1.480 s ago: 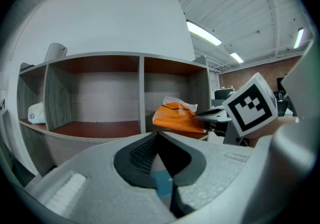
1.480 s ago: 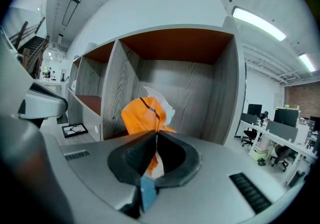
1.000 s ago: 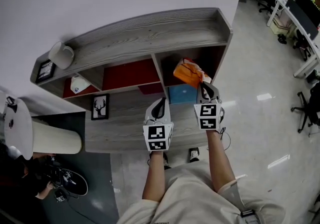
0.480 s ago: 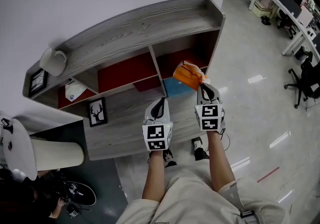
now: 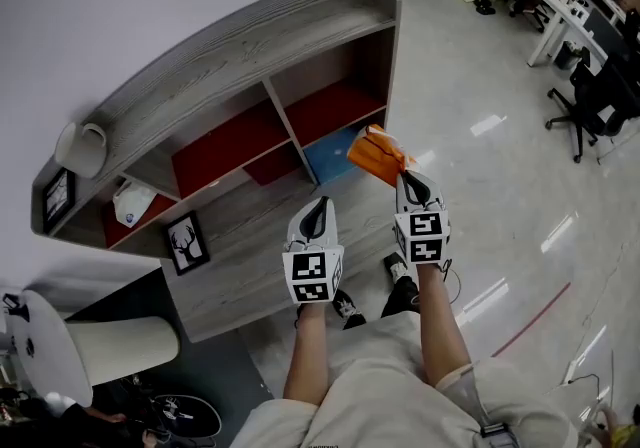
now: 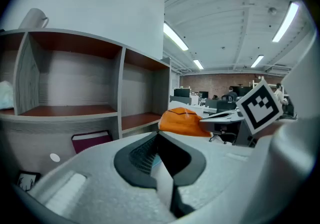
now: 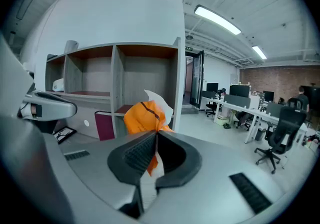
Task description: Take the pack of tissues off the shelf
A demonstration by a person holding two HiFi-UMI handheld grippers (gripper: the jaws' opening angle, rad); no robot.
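Note:
The pack of tissues (image 5: 378, 154) is orange with a white flap. My right gripper (image 5: 405, 179) is shut on its near corner and holds it in the air in front of the grey wooden shelf (image 5: 250, 46), clear of the right-hand compartments. In the right gripper view the pack (image 7: 142, 118) sticks up from between the closed jaws of the right gripper (image 7: 154, 140). My left gripper (image 5: 318, 211) hovers beside it on the left, shut with nothing in it. In the left gripper view the tips of the left gripper (image 6: 157, 138) meet, and the pack (image 6: 182, 122) shows beyond them.
A white mug (image 5: 82, 146) stands on the shelf top. A white object (image 5: 130, 204) lies in the left compartment, a framed deer picture (image 5: 188, 239) on the lower ledge, a blue box (image 5: 325, 151) low down. Office chairs and desks (image 5: 590, 86) stand at the right.
Both grippers have drawn back from the shelf, and the pack has come out of the right compartment with the right gripper. The shelf has slid up and left in the head view.

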